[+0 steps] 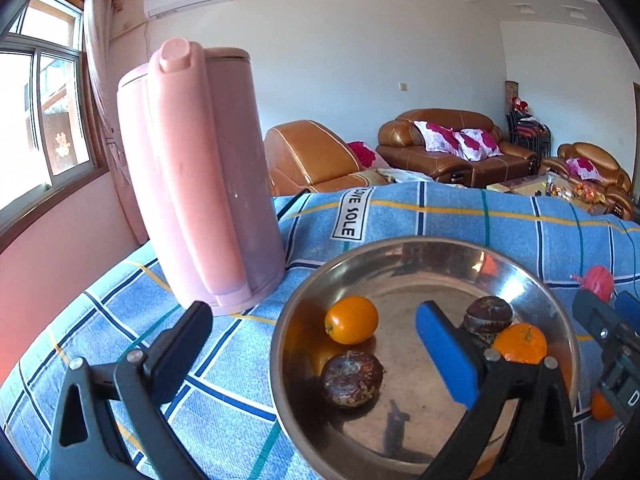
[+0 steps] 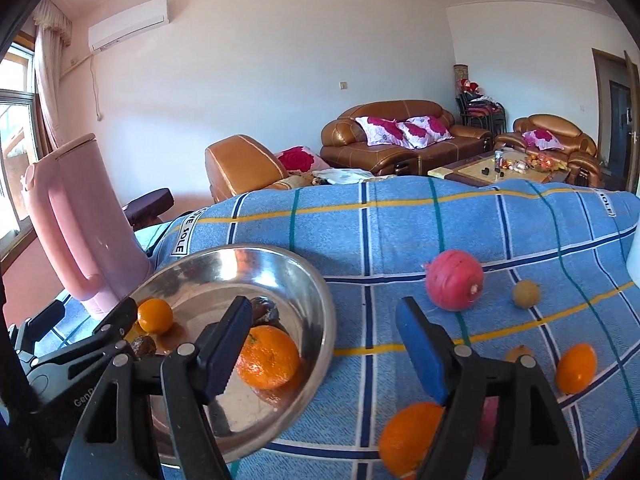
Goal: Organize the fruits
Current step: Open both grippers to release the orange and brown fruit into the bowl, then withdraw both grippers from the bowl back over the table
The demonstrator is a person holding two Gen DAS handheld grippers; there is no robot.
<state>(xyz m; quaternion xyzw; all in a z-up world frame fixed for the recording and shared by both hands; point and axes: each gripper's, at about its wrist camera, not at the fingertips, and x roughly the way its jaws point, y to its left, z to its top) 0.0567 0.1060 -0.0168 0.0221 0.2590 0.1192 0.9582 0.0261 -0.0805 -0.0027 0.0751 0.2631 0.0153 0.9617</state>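
A steel bowl (image 1: 532,280) (image 2: 316,280) sits on the blue checked cloth. It holds two oranges (image 1: 352,319) (image 1: 520,342) and two dark brown fruits (image 1: 352,376) (image 1: 489,314). My left gripper (image 1: 312,332) is open and empty over the bowl's left rim. My right gripper (image 2: 322,330) is open and empty, its left finger over the bowl, its right finger over the cloth. On the cloth to the right lie a pink pomegranate (image 2: 454,280), a small brown fruit (image 2: 526,294), an orange (image 2: 576,368) and a near orange (image 2: 408,440).
A tall pink jug (image 1: 196,176) (image 2: 80,224) stands left of the bowl. The cloth-covered table drops off at its far edge. Brown sofas and a coffee table (image 2: 496,168) are beyond. The right gripper's body shows at the right edge of the left wrist view (image 1: 612,344).
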